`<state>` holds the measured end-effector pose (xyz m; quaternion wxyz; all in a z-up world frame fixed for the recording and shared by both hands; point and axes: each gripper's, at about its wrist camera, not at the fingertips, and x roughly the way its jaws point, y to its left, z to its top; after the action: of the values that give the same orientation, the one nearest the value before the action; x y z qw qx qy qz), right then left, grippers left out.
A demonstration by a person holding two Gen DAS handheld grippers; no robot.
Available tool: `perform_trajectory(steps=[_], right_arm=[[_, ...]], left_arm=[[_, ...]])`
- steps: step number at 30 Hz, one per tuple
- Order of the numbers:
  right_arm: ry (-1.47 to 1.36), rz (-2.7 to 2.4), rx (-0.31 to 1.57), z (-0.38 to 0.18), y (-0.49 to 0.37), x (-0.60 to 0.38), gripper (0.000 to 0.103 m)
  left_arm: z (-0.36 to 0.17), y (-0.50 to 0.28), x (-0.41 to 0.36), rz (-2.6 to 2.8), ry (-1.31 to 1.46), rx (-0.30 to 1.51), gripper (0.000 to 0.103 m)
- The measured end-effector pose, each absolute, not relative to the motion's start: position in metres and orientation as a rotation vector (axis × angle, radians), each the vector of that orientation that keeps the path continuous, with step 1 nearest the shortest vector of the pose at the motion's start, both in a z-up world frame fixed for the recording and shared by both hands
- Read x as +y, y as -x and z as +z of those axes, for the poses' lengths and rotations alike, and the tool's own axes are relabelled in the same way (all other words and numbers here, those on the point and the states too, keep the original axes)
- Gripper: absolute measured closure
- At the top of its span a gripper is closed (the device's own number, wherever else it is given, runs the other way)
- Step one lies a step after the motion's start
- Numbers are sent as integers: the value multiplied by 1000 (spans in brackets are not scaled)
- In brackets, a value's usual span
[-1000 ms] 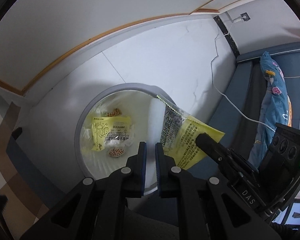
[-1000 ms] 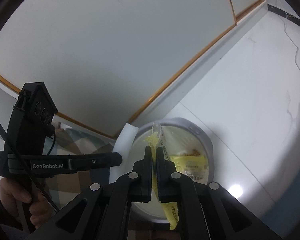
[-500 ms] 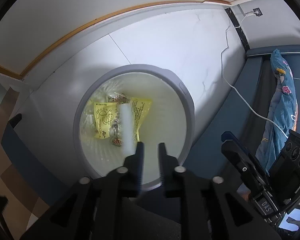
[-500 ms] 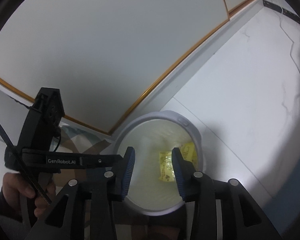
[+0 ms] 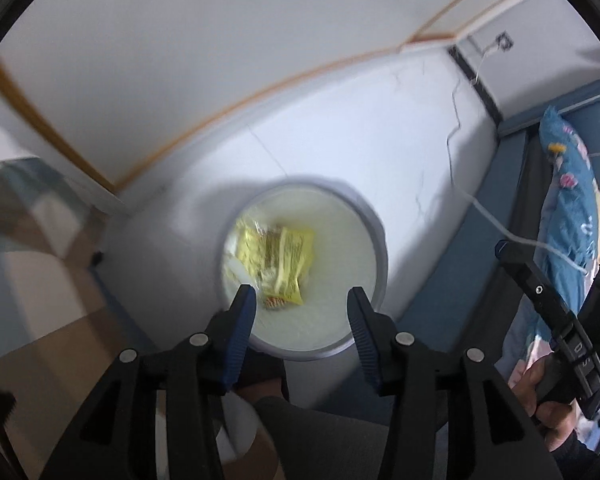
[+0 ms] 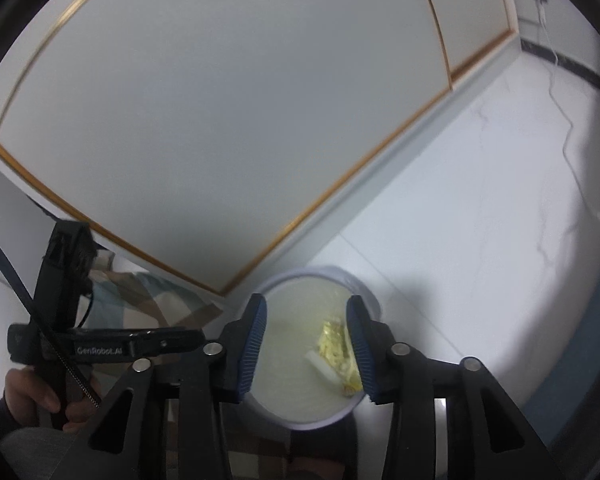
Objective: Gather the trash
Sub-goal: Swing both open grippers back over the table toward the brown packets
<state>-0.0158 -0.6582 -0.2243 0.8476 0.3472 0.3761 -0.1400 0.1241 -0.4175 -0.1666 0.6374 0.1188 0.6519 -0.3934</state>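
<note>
A round white trash bin stands on the pale floor, and yellow snack wrappers lie on its bottom. My left gripper hovers above the bin's near rim, its jaws opening with nothing between them. In the right wrist view the same bin sits below my right gripper, whose jaws are also opening and hold nothing. The wrappers show between its blue pads. Each gripper appears in the other's view: the right one at the right edge, the left one at the left, each held by a hand.
A white cabinet front with a thin orange trim rises behind the bin. A white cable runs across the floor to a wall socket. A blue sofa with a patterned blue cloth stands to the right; a patchwork fabric lies left.
The right gripper let go of the yellow wrapper, which dropped into the bin. Both grippers opened from shut and rose, so the bin looks smaller and farther below.
</note>
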Motion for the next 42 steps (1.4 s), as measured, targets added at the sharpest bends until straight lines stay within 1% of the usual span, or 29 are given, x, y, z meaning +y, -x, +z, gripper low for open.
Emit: perform_trajectory(steps=[2,4,6,8,10,13,15,17,19,22,24,25,27,33,36,42], right_arm=[[-706,-287,761,-205,15,-653,57],[-682,-271,726,-185,15,-646,55],[-647,-258,701,-169,12,-639,51],[-612,-236,671,-147,8,-627,51],[-602,-216,644,-129,7,-619,51],[-573,-185,586,-97,4,-602,49],[-554,-159,552,-77,2,-589,43],[-517,-124,517,-54,-1,-571,40],[-468,-91,487,-33,-4,-551,38],[-409,-43,454,-8,-11,-520,32],[-373,0,438,5,-20,-495,26],[-360,17,435,10,-24,-483,25],[-346,50,436,16,-31,-464,22],[-299,152,472,16,-66,-397,14],[-260,195,513,7,-86,-366,14],[-234,246,611,-23,-131,-318,14]], left_arm=[[-147,-125,-405,-873,-256,1425,57],[-121,-128,-390,-865,-231,1340,45],[-96,-130,-374,-850,-201,1259,41],[-70,-136,-355,-830,-171,1195,39],[-48,-142,-332,-799,-142,1137,32],[-18,-147,-294,-754,-39,1064,28],[-2,-148,-266,-718,26,1027,25],[10,-146,-242,-686,84,990,24],[19,-144,-215,-649,128,955,20],[31,-141,-178,-563,167,898,19],[37,-142,-147,-491,190,853,18],[40,-141,-138,-471,206,834,14],[39,-142,-108,-417,238,791,10],[29,-155,-41,-279,246,757,9],[17,-161,-19,-246,256,712,9],[-12,-187,16,-147,248,742,9]])
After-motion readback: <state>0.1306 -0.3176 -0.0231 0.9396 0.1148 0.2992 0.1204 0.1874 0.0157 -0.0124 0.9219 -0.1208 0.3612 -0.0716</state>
